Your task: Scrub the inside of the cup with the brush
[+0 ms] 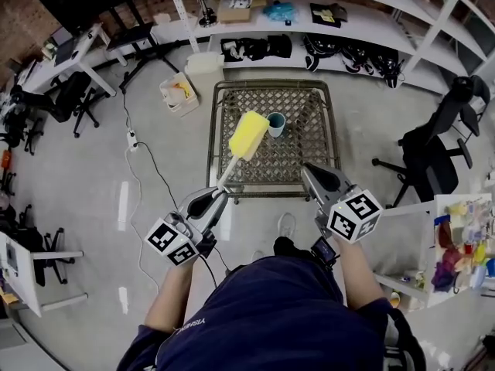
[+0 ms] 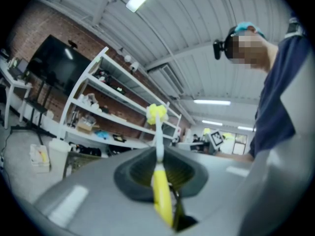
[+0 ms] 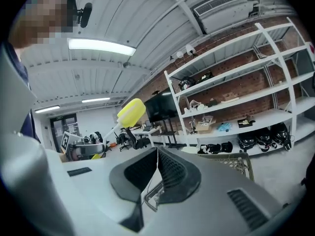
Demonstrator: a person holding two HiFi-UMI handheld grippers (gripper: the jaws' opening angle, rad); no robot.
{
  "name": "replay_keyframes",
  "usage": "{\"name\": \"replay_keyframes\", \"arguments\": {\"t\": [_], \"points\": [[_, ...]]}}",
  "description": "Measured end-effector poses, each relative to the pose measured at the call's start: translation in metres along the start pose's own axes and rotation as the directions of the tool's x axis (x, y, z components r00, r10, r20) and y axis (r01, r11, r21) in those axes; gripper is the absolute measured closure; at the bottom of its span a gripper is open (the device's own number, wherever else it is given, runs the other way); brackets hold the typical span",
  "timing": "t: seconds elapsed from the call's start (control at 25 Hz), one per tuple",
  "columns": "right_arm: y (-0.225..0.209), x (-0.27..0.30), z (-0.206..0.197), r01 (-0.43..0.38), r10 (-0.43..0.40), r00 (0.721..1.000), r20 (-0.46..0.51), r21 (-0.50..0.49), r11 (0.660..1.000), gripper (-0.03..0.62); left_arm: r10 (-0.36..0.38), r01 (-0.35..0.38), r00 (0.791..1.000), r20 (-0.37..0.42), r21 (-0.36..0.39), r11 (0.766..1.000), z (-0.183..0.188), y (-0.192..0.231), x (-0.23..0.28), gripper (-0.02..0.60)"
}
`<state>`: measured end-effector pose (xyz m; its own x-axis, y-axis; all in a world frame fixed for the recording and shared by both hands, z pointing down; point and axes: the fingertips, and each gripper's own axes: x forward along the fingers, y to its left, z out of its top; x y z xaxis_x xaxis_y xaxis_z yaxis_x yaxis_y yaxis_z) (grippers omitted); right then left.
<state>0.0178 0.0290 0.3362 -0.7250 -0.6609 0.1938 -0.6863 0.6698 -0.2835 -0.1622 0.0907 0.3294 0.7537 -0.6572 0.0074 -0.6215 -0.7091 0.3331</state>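
Jaws of left gripper (image 1: 219,195) clamp brush (image 1: 247,135), jaws of right gripper (image 1: 310,169) meet, empty.

Wire-mesh table (image 1: 311,134); teal cup (image 1: 276,124) stands on it.

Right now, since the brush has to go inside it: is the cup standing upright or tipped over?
Upright: the cup stands on the mesh table, with its round open mouth facing up toward the head view.

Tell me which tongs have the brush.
The left tongs: they are shut on the handle of the yellow brush, sponge head pointing away from the person. The right tongs are shut with nothing between them.
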Motion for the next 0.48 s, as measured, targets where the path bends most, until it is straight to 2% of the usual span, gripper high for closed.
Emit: {"name": "replay_keyframes", "arguments": {"t": [0.4, 0.48], "points": [[-0.088, 0.063, -0.014, -0.079, 0.075, 0.993, -0.092, -0.034, 0.996, 0.581, 0.081, -0.082, 0.995, -0.060, -0.010, 0.997, -0.009, 0.038, 0.079, 0.545], [-0.105, 0.075, -0.020, -0.096, 0.093, 0.989, -0.111, -0.024, 0.995, 0.522, 0.103, -0.104, 0.992, -0.073, -0.018, 0.994, -0.015, 0.046, 0.091, 0.545]]}}
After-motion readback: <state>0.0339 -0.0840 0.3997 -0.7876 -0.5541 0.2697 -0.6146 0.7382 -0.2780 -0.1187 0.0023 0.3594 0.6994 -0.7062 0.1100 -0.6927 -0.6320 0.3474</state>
